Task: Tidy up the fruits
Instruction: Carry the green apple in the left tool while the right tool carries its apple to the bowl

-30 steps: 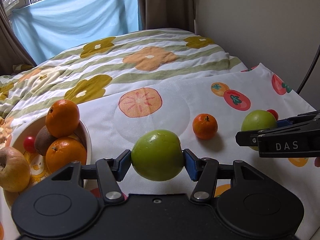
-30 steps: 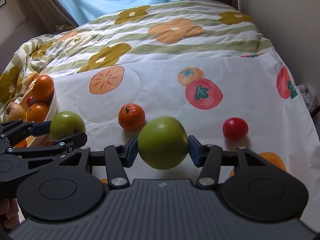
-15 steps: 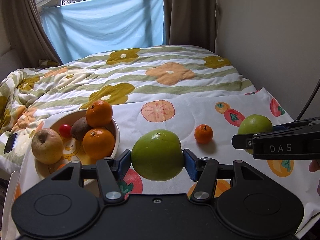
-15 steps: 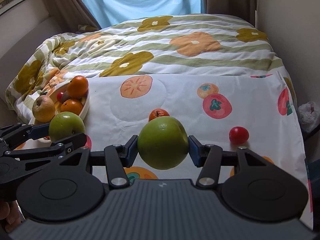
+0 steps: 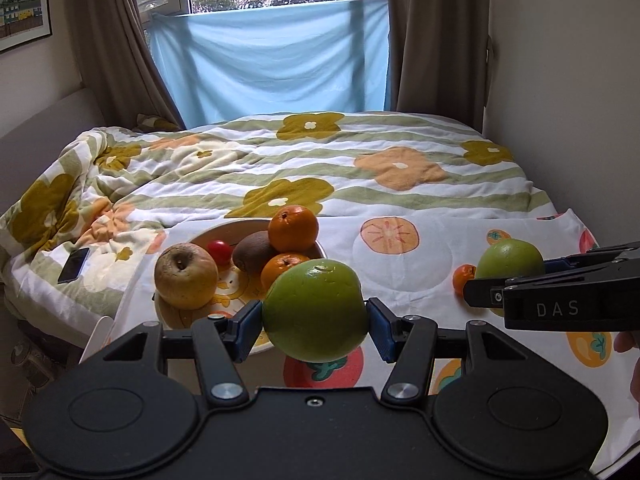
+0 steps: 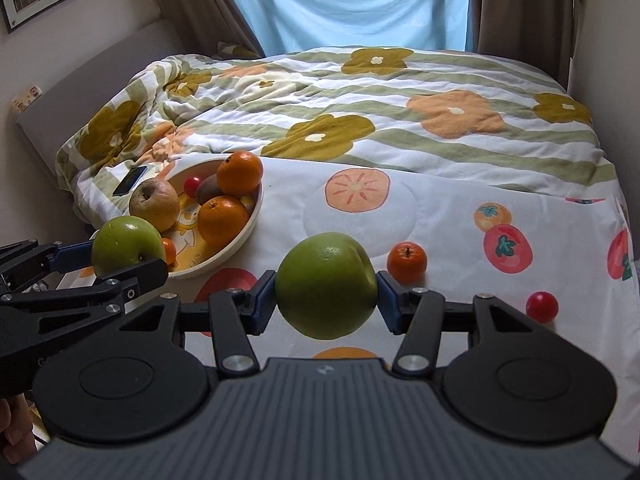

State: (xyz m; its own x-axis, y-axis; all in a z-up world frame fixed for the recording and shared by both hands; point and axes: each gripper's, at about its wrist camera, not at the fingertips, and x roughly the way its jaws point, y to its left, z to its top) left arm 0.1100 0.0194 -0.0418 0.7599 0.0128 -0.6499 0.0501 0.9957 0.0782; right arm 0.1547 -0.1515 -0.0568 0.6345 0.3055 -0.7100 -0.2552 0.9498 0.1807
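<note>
Apples in both grips. My left hand-held gripper [image 5: 316, 326] is clamped on a green apple [image 5: 315, 311], blue pads [image 5: 248, 330] pressing both sides, held in the air above the near rim of the bowl [image 6: 236, 240]. My right hand-held gripper [image 6: 326, 300] is clamped on a 2nd green apple [image 6: 326, 285], in the air over the fruit-print cloth [image 6: 440, 216] on the bed. Bowl holds 2 oranges [image 6: 240, 173], a kiwi [image 5: 252, 251], a yellowish apple [image 5: 186, 276] & a small red fruit [image 5: 219, 251]. On the cloth, well apart from the bowl: a mandarin [image 6: 407, 262] & a red tomato [image 6: 541, 307]. Phone [image 6: 130, 181] lies on the duvet beyond the bowl.
</note>
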